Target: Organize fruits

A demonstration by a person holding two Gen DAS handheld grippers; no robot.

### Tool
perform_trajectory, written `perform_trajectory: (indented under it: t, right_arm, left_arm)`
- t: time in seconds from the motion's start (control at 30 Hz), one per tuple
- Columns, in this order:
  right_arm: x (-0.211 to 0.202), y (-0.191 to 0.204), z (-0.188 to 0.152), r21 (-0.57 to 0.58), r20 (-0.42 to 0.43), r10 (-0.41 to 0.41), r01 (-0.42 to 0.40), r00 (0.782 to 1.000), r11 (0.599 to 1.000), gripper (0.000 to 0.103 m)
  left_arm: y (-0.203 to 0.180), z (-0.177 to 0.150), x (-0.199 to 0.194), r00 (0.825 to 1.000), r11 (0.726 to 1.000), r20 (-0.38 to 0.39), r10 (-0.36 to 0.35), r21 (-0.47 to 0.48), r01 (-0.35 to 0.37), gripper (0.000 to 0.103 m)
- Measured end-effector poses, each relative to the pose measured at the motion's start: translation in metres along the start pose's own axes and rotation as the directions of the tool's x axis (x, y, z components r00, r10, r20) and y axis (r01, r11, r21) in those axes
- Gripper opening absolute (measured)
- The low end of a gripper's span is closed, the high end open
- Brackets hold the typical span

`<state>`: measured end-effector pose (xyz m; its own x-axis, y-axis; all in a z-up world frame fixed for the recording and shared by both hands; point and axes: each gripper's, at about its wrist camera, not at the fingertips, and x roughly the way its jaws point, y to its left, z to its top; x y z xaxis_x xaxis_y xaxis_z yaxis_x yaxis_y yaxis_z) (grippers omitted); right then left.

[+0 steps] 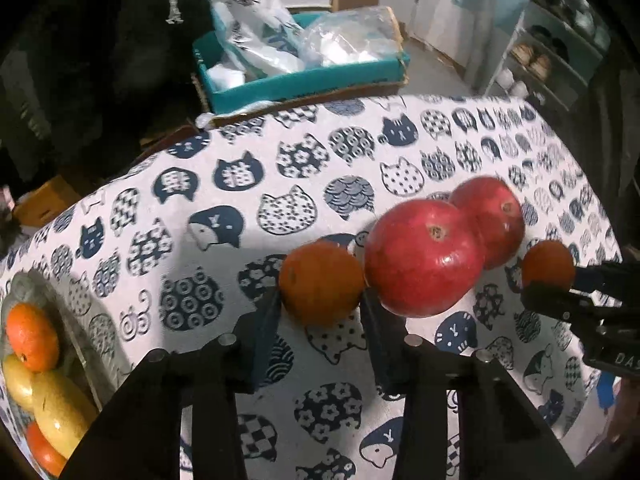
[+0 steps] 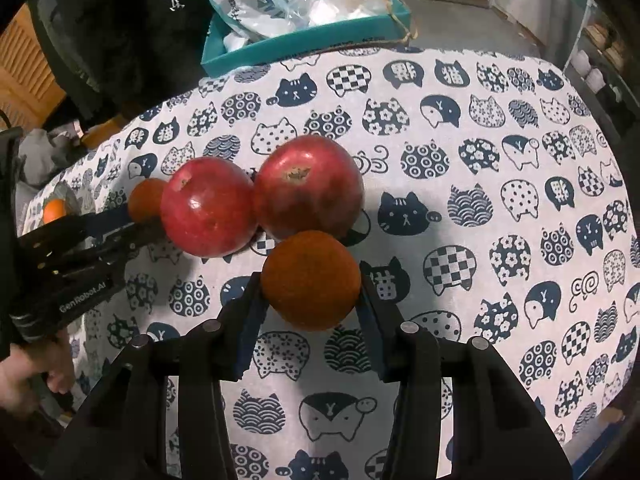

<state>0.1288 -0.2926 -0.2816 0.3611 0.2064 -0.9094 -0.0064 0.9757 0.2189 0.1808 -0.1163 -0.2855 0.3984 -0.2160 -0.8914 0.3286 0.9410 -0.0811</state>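
Observation:
Two small oranges and two red pomegranates lie close together on the cat-print tablecloth [image 1: 248, 184]. My left gripper [image 1: 320, 300] is shut on one orange [image 1: 320, 284], its pads pressing both sides of the fruit, which sits just left of the nearer pomegranate [image 1: 424, 256]. The second pomegranate [image 1: 492, 220] lies behind that one. In the right wrist view, my right gripper [image 2: 310, 292] is shut on the other orange [image 2: 310, 280], right in front of the two pomegranates [image 2: 208, 208] [image 2: 308, 188]. The left gripper [image 2: 140, 222] reaches in from the left there, with its orange [image 2: 146, 200].
A glass plate [image 1: 60, 312] at the table's left edge holds oranges and yellow fruit. Beyond the far edge, a teal box [image 1: 296, 84] holds plastic bags. A shoe rack [image 1: 552, 56] stands at the back right. A hand [image 2: 24, 376] holds the left gripper.

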Motion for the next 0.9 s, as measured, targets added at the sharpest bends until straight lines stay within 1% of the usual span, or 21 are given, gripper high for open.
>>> perform_trajectory:
  t: [0.17,0.23,0.27,0.33,0.4,0.47,0.53,0.57,0.63,0.67,0.7,0.73,0.77,0.83,0.9]
  right_arm:
    - [-0.011,0.005,0.001,-0.015,0.032,-0.012,0.012,0.999,1.0,0.045]
    - [-0.015,0.008,0.002,-0.023,0.043,-0.015,0.016,0.999,1.0,0.045]
    - [-0.018,0.01,0.003,-0.029,0.05,-0.017,0.018,0.999,0.999,0.045]
    - [-0.022,0.013,0.003,-0.036,0.061,-0.019,0.021,0.998,0.999,0.045]
    - [-0.026,0.015,0.004,-0.043,0.067,-0.017,0.02,0.998,0.999,0.045]
    - [-0.029,0.017,0.003,-0.047,0.072,-0.015,0.019,0.997,0.999,0.045]
    - [-0.029,0.02,0.003,-0.048,0.071,-0.013,0.016,0.997,0.999,0.045]
    - [-0.03,0.021,0.002,-0.049,0.07,-0.011,0.014,0.997,0.999,0.045]
    - [-0.03,0.022,0.001,-0.052,0.07,-0.007,0.011,0.998,0.999,0.045]
    - [-0.03,0.022,0.0,-0.054,0.069,-0.007,0.011,0.998,0.998,0.045]
    - [-0.031,0.022,0.0,-0.055,0.069,-0.006,0.01,0.998,0.998,0.045]
    - [-0.031,0.021,0.0,-0.052,0.068,-0.005,0.009,0.998,0.999,0.045]
    - [-0.03,0.02,0.0,-0.049,0.068,-0.004,0.007,0.998,0.999,0.045]
    - [-0.03,0.017,0.0,-0.039,0.066,0.0,0.003,0.998,0.999,0.045]
    - [-0.028,0.015,0.0,-0.032,0.063,0.003,-0.001,0.998,0.999,0.045]
  left_arm:
    - [0.013,-0.002,-0.022,1.0,0.998,0.027,0.01,-0.068,-0.008,0.036]
    - [0.016,-0.004,-0.028,0.999,0.997,0.03,0.011,-0.077,-0.008,0.028]
    - [0.017,-0.005,-0.031,0.999,0.997,0.031,0.01,-0.083,-0.008,0.01]
    - [0.019,-0.007,-0.037,0.999,0.995,0.037,-0.002,-0.098,0.006,0.01]
    - [0.02,-0.008,-0.039,0.999,0.996,0.04,0.005,-0.094,-0.001,0.01]
    - [0.022,-0.011,-0.037,1.0,0.996,0.026,0.013,-0.091,-0.01,0.01]
    - [0.026,-0.014,-0.033,1.0,0.994,0.013,0.001,-0.11,0.001,0.01]
    - [0.027,-0.015,-0.031,1.0,0.992,0.002,-0.013,-0.123,0.013,0.013]
    - [0.027,-0.017,-0.029,1.0,0.991,-0.006,-0.025,-0.129,0.024,0.023]
    - [0.025,-0.019,-0.03,1.0,0.992,0.002,-0.021,-0.122,0.021,0.037]
    - [0.021,-0.019,-0.032,1.0,0.994,0.017,-0.013,-0.107,0.015,0.053]
    - [0.017,-0.019,-0.033,0.999,0.996,0.031,-0.005,-0.089,0.008,0.059]
    - [0.01,-0.02,-0.035,0.999,0.998,0.045,0.01,-0.059,-0.008,0.068]
    - [-0.002,-0.02,-0.035,0.999,1.0,0.048,0.019,-0.001,-0.019,0.069]
    - [-0.009,-0.023,-0.034,0.999,0.999,0.033,0.025,0.027,-0.025,0.07]
